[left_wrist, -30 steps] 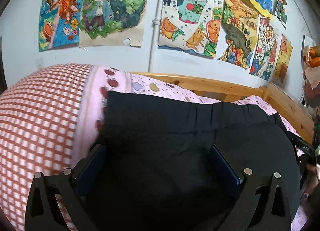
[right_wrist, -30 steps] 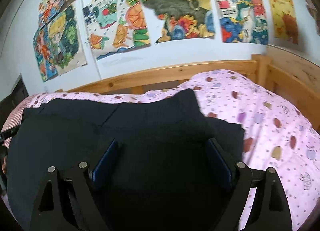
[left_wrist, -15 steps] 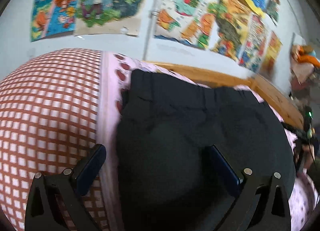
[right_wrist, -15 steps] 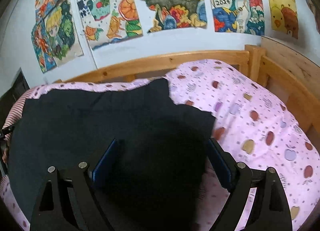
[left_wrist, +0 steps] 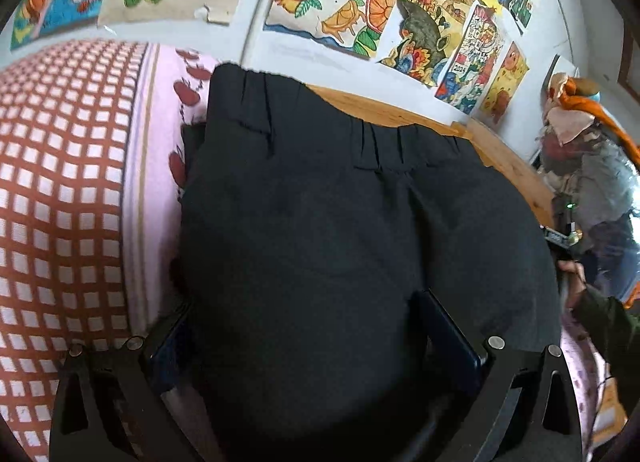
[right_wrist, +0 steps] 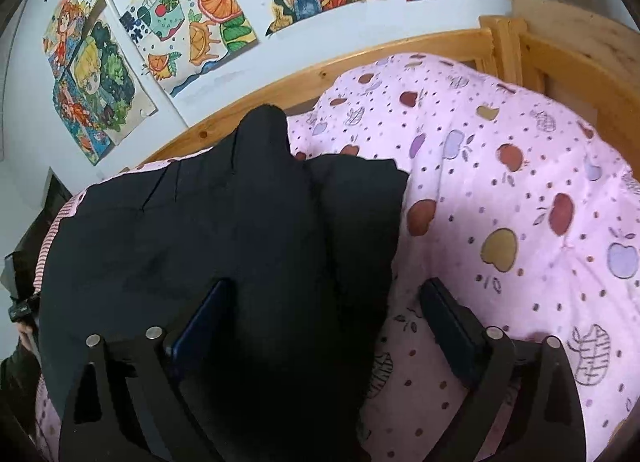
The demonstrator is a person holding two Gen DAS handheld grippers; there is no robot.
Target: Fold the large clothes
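Trousers (left_wrist: pixel 320 229), black and matte with a gathered elastic waistband at the far edge, lie folded on a soft pink apple-print quilt (right_wrist: pixel 520 189). Left of them sits a red-and-white checked pillow (left_wrist: pixel 60 189). The left gripper (left_wrist: pixel 320 334) stands wide, its fingers straddling the cloth without pinching it. The right gripper (right_wrist: pixel 324 310) is opening, cloth lying loose between its fingers. A smooth wooden bedframe (right_wrist: pixel 400 53) runs behind.

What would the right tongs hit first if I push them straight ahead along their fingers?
Most likely the black garment on the pink bedspread. The right tongs are opening, angled down at its right edge; depth is unclear.
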